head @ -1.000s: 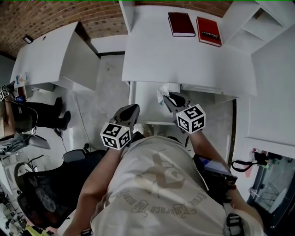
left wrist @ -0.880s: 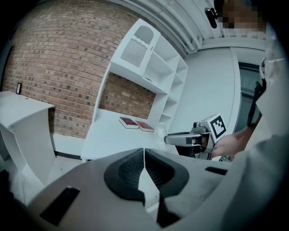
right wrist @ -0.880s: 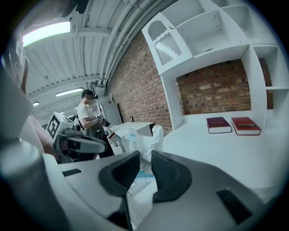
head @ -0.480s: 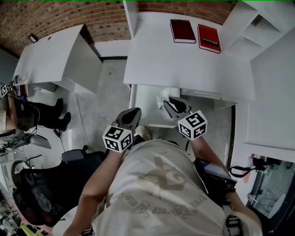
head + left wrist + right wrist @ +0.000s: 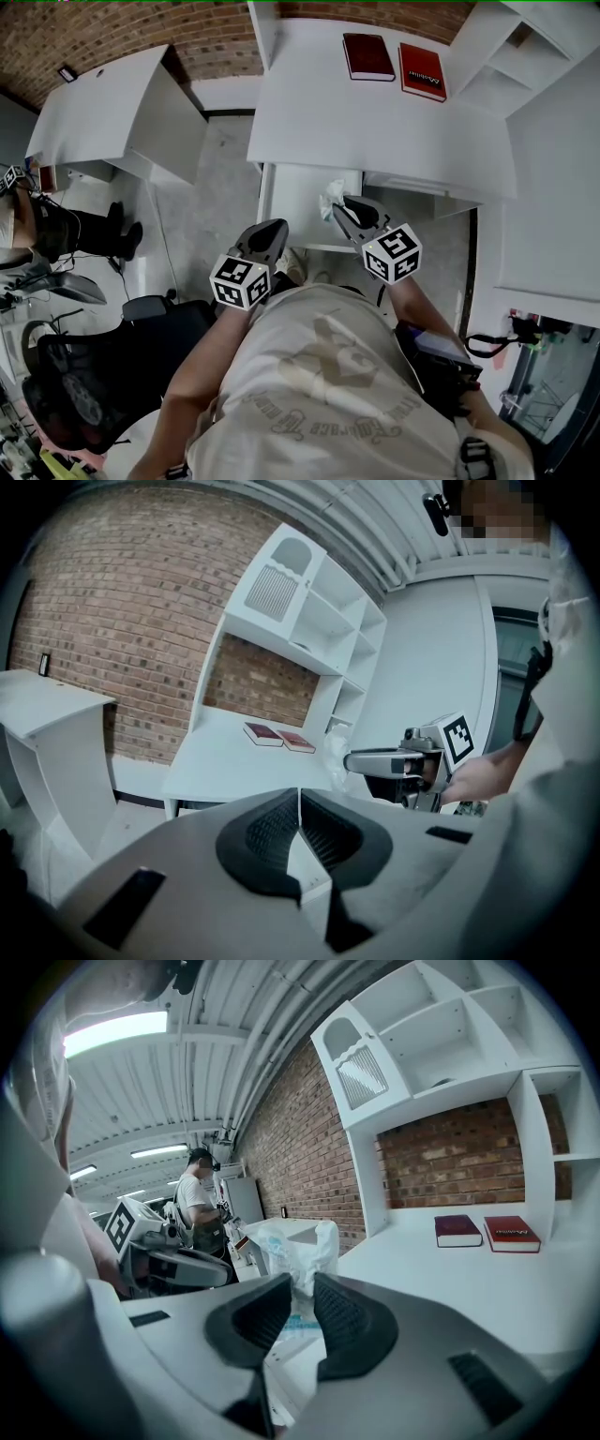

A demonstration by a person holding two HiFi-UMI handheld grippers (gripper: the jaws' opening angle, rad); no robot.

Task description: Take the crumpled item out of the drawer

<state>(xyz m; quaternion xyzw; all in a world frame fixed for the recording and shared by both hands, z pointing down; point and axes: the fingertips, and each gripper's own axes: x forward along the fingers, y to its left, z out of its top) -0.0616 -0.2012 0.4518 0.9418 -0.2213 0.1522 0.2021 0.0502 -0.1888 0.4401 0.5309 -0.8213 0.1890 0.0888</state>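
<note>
The crumpled item (image 5: pixel 329 195) is a white plastic wad, lifted above the open drawer (image 5: pixel 292 202) under the white desk (image 5: pixel 375 122). My right gripper (image 5: pixel 339 208) is shut on it. In the right gripper view the wad (image 5: pixel 294 1249) sticks up from between the dark pads of that gripper (image 5: pixel 302 1286). My left gripper (image 5: pixel 272 231) hovers at the drawer's front left corner, shut, with nothing in it. In the left gripper view its pads (image 5: pixel 299 803) meet, and the right gripper (image 5: pixel 361 761) with the wad (image 5: pixel 335 750) shows beyond.
Two red books (image 5: pixel 367 54) (image 5: pixel 422 70) lie at the back of the desk, below a white shelf unit (image 5: pixel 525 47). A second white desk (image 5: pixel 103 112) stands to the left. An office chair (image 5: pixel 84 394) is at the lower left. A person (image 5: pixel 197 1202) stands further off.
Almost nothing. The right gripper keeps its hold on the crumpled item over the drawer, and both grippers stay where they were.
</note>
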